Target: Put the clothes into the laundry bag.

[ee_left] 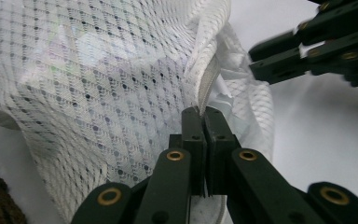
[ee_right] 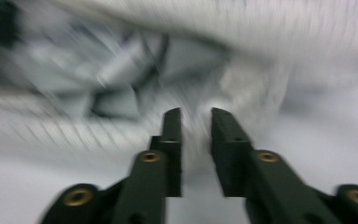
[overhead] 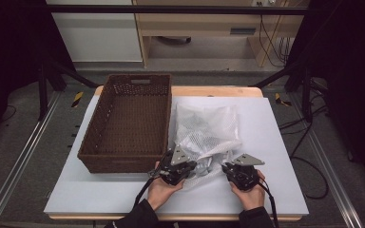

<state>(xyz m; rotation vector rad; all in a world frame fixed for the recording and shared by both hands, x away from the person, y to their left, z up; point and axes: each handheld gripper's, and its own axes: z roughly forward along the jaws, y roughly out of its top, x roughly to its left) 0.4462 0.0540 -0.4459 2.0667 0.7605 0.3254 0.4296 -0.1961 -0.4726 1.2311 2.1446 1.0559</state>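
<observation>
I have the white mesh bag (overhead: 208, 135) lying on the pale worktop (overhead: 100, 190), just to the right of the brown wicker basket (overhead: 130, 123), its near end crumpled and bunched toward my side. My left tongs (overhead: 190, 167) sit at that near end of the bag, close by the basket's near right corner, the hand (overhead: 164, 189) cupped under the body and the forearm coming in at a slant. In the left gripper view the left tongs (ee_left: 205, 114) are pressed together on a thick white hem of the bag, which rises straight up from between the tips. My right tongs (overhead: 228, 167) are at the bag's near right edge, the right hand (overhead: 248, 192) holding the body from below, pointed in toward the bag and toward the left tongs. In the right gripper view, which is smeared, the right tongs (ee_right: 196, 116) stand slightly spread with a clear gap, mesh just ahead of the tips; I cannot tell whether any of it lies between them.
</observation>
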